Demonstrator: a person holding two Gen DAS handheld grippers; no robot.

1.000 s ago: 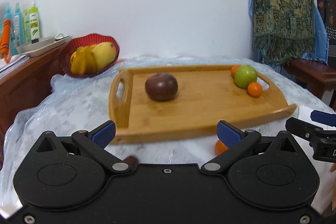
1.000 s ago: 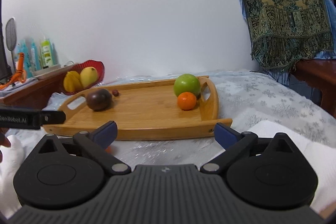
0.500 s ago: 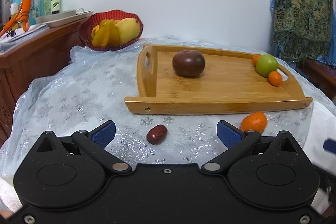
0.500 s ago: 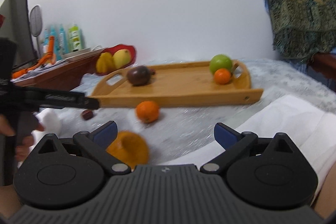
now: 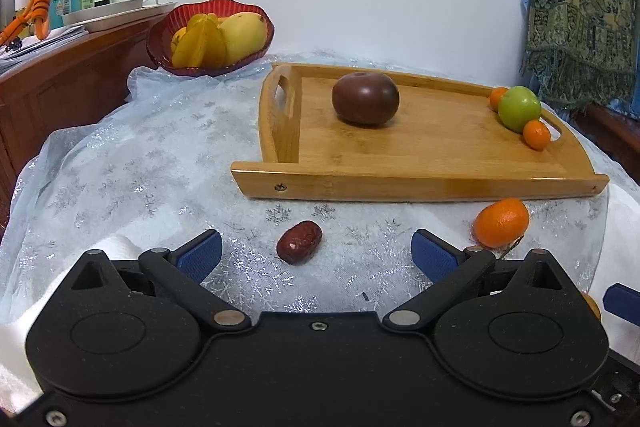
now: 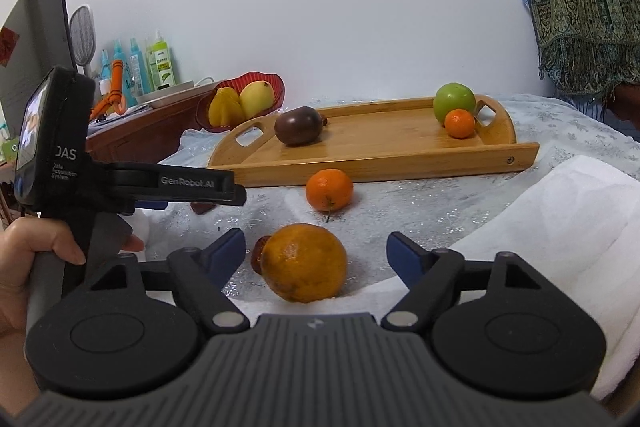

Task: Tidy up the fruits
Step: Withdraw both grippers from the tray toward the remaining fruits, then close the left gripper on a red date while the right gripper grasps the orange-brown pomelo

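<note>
I take the wooden tray [image 5: 420, 155] as my landmark; it sits on the pale, glittery tablecloth [image 5: 140, 167]. On its floor I see a dark brown fruit [image 5: 365, 98] toward the handle end nearer the red bowl [image 5: 208, 39], and at the opposite handle end a green apple [image 5: 519, 108] with a small tangerine [image 5: 536, 134] touching it in front and another small orange one [image 5: 497, 98] tucked just behind.

My left gripper [image 5: 316, 253] hangs just off the tray's near long edge, jaws spread wide and holding nothing. A red date [image 5: 299, 241] lies on the cloth between the blue pads, nearer the tray than the fingertips, touching neither. A mandarin [image 5: 501, 222] rests on the cloth just beside the tray's near edge, toward the apple end.

My right gripper [image 6: 316, 253] is also wide open with nothing gripped. A large orange [image 6: 303, 262] sits on the cloth between its fingers, further from the tray than the mandarin [image 6: 329, 189]; I cannot tell whether either pad touches it. Something small and dark red [image 6: 258, 254] peeks out against the orange's left side.

The red bowl, beyond the tray's brown-fruit end, holds a starfruit [image 5: 199, 45] and a mango [image 5: 243, 35]. A folded white cloth [image 6: 560, 227] lies near the tray's apple end.
</note>
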